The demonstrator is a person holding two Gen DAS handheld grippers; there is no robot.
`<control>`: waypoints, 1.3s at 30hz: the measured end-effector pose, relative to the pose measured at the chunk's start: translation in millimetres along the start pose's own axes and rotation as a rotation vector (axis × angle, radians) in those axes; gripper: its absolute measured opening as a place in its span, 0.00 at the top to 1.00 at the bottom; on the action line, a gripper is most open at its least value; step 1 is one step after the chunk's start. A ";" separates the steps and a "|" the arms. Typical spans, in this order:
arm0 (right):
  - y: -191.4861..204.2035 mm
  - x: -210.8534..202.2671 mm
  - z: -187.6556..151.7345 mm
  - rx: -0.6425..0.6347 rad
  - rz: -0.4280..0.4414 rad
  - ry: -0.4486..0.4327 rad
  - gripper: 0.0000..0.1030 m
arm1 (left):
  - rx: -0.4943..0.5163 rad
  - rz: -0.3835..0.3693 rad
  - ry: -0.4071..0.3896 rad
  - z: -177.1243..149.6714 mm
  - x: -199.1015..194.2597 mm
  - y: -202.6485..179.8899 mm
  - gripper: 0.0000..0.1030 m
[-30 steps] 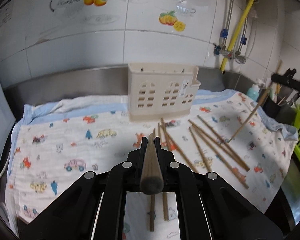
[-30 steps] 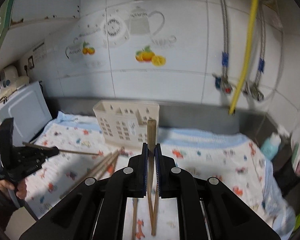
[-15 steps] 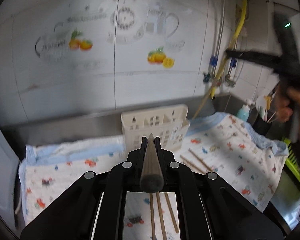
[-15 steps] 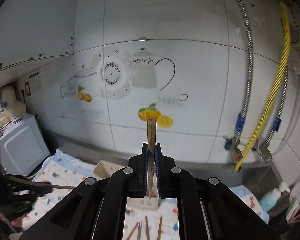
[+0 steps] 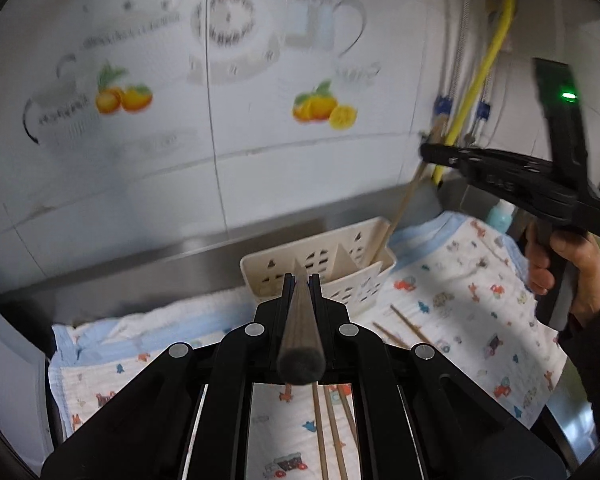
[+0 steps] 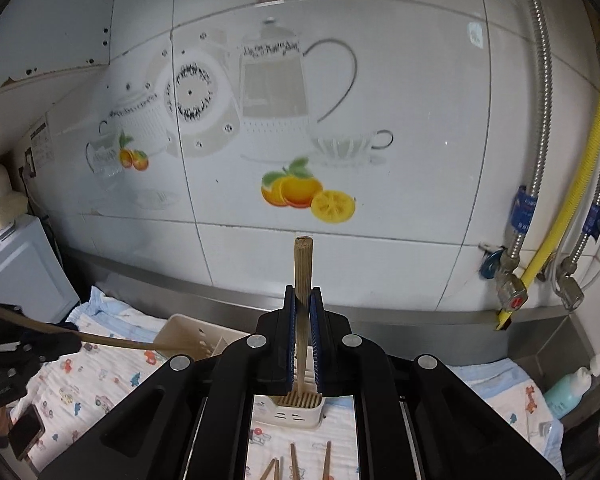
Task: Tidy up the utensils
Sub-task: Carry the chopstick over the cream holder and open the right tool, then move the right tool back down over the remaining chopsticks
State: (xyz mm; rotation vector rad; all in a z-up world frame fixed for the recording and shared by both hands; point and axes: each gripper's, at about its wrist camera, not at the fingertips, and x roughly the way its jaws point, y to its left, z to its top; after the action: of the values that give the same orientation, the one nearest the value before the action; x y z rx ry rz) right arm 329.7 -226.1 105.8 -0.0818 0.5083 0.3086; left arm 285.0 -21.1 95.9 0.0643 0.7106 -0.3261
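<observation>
A cream slotted utensil holder (image 5: 320, 268) stands on the patterned cloth by the back wall. My left gripper (image 5: 300, 280) is shut on a dark wooden chopstick (image 5: 300, 332) that points toward the holder. My right gripper (image 6: 302, 304) is shut on a lighter chopstick (image 6: 302, 264), held nearly upright, its lower end inside the holder's right compartment (image 6: 296, 400). In the left wrist view the right gripper (image 5: 428, 152) hangs above the holder with that chopstick (image 5: 400, 216) slanting down into it. Several loose chopsticks (image 5: 328, 428) lie on the cloth.
A printed cloth (image 5: 460, 300) covers the steel counter. A tiled wall with fruit decals (image 6: 300, 192) stands behind. Yellow hose and valves (image 6: 540, 248) are at the right, a soap bottle (image 6: 568, 388) in the right corner, a white appliance (image 6: 16, 276) at left, a phone (image 6: 24, 432) nearby.
Both grippers rose and moved toward the holder. The right gripper's chopstick tilted upright and its lower end now sits in the holder. The left gripper came closer to the holder.
</observation>
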 end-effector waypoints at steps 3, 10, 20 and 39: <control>-0.4 5.6 -0.7 0.000 0.000 0.007 0.93 | 0.019 0.018 0.066 6.5 17.3 0.7 0.95; -0.4 10.5 -2.8 -0.003 -0.001 0.014 0.93 | 0.005 0.033 0.149 17.5 52.8 4.5 0.94; -5.7 -3.1 -4.7 0.007 -0.007 -0.011 0.88 | -0.074 -0.001 0.102 18.2 56.8 11.2 0.92; 4.6 -107.7 -101.4 0.013 -0.026 -0.028 0.63 | -0.080 0.035 -0.046 -78.9 -29.9 -5.8 0.68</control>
State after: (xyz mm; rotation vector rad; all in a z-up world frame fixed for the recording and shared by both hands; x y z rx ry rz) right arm 191.8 -266.4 70.3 -0.0713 0.4815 0.2801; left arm 212.2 -5.2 55.9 -0.0067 0.6752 -0.2649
